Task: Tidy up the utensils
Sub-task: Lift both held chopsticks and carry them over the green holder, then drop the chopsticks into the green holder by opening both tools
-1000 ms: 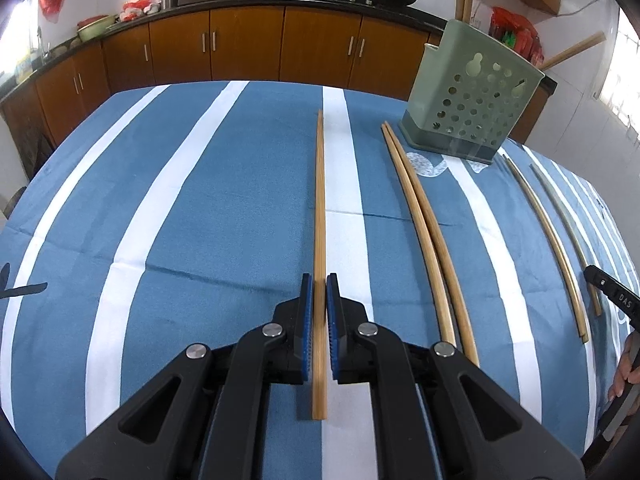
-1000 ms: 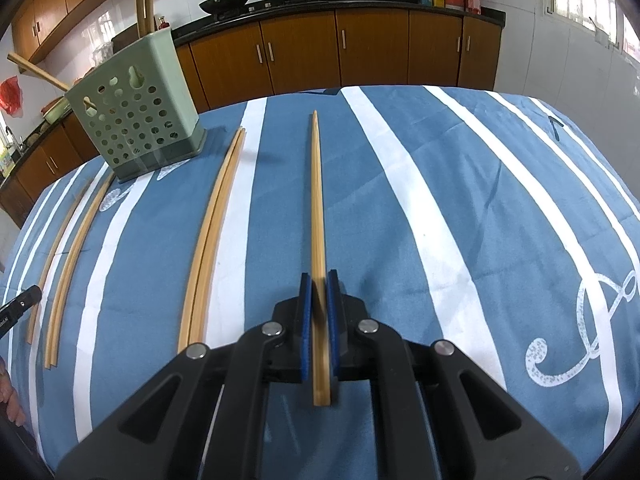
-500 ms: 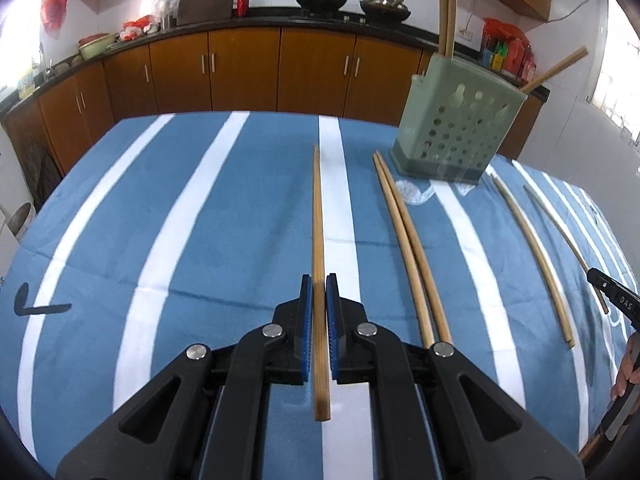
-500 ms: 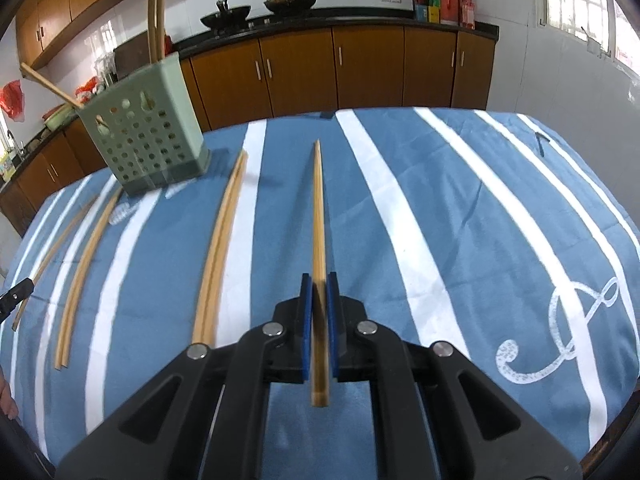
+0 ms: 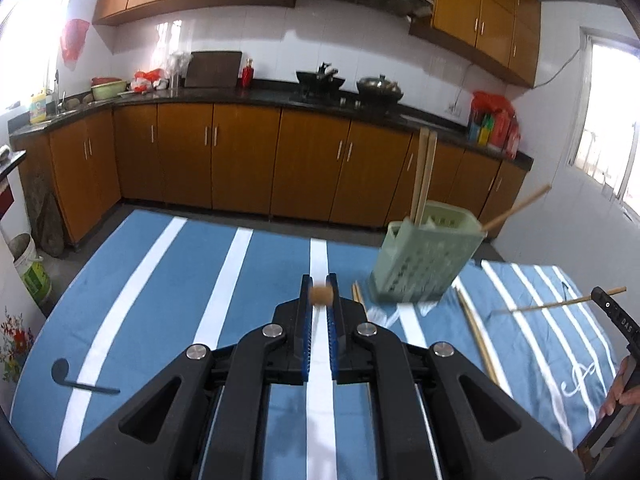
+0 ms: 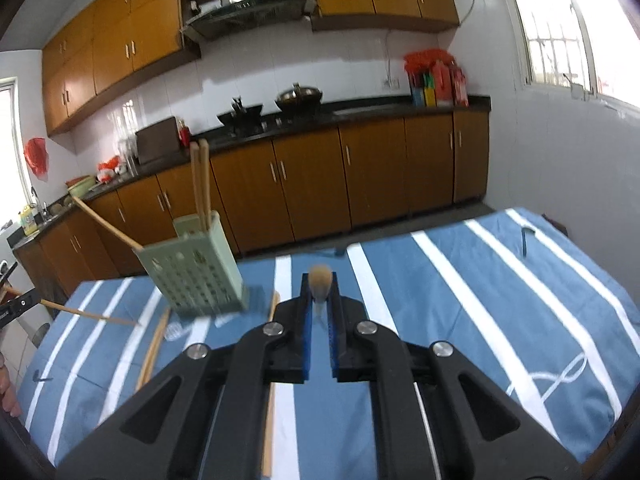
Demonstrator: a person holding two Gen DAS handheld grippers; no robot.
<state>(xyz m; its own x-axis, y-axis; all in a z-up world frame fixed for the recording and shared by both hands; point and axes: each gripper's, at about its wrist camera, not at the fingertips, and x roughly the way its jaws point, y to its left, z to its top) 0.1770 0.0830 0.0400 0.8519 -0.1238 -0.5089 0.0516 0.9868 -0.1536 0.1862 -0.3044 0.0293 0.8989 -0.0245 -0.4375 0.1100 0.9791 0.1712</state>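
Each gripper, left and right, clenches one wooden chopstick, end-on. Three already stand in the green perforated plastic holder ahead; several chopsticks remain beside it on the striped cloth.

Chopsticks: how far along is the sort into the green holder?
Done: three chopsticks stand in the green holder, two upright, one leaning. In hand: left gripper shut on a chopstick, right gripper on a second chopstick, both lifted off the table. Left: loose chopsticks lie on the striped cloth beside the holder.
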